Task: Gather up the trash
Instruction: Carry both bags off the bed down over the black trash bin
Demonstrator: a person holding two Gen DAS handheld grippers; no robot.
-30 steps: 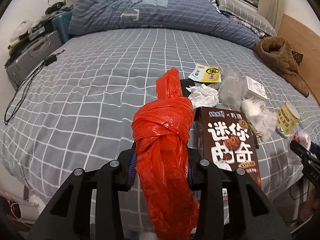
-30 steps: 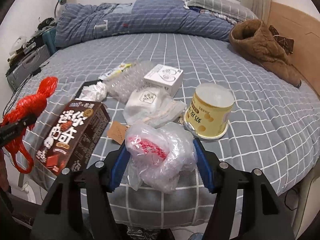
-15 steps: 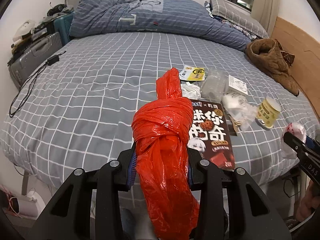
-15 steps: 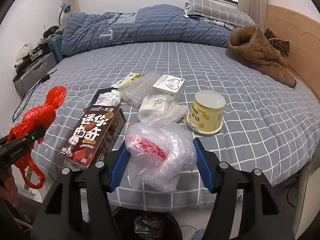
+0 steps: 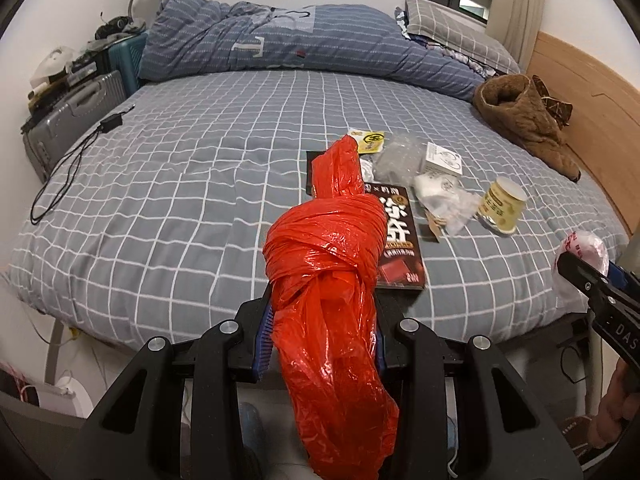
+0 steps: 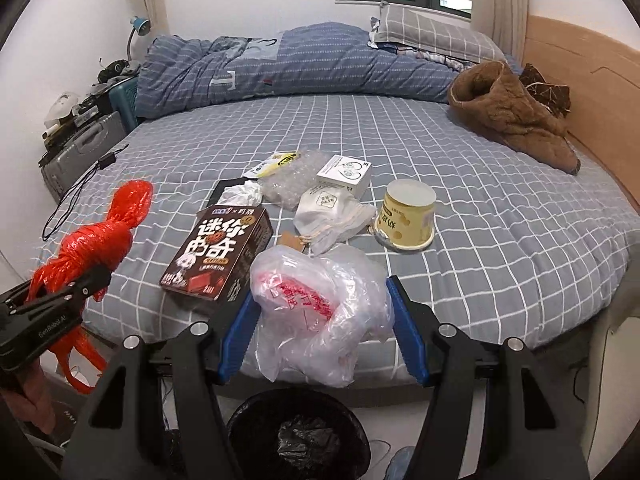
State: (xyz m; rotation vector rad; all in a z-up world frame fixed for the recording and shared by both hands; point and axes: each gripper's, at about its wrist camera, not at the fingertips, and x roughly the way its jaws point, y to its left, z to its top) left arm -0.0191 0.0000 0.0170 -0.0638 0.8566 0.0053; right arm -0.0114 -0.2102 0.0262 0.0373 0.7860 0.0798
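Left gripper (image 5: 322,334) is pinching a knotted red plastic bag (image 5: 332,264), its blue pads pressing the crumpled film from both sides — a long tail is dangling below the jaws. Right gripper (image 6: 320,320) is clamping a wad of clear plastic bag with red print (image 6: 316,312) between its blue pads. Both loads are hanging off the near edge of the bed (image 6: 500,248), above the floor.

A black-lined trash bin (image 6: 298,434) is sitting directly below the right gripper; from the left wrist view no bin is showing.

Risks, as judged:
- Thin film is springing and slipping; the clear wad is bulging past the pads and could be sliding out before it is over the bin mouth.
- The red bag's loose tail could be snagging on the bin rim or the jaw frame on release.
- The left load looks offset from the bin — dropping from there would be missing it.

Still lying on the bed: chocolate snack box (image 6: 218,252), yellow paper cup (image 6: 406,216), white carton (image 6: 344,174), crumpled tissue (image 6: 242,194).
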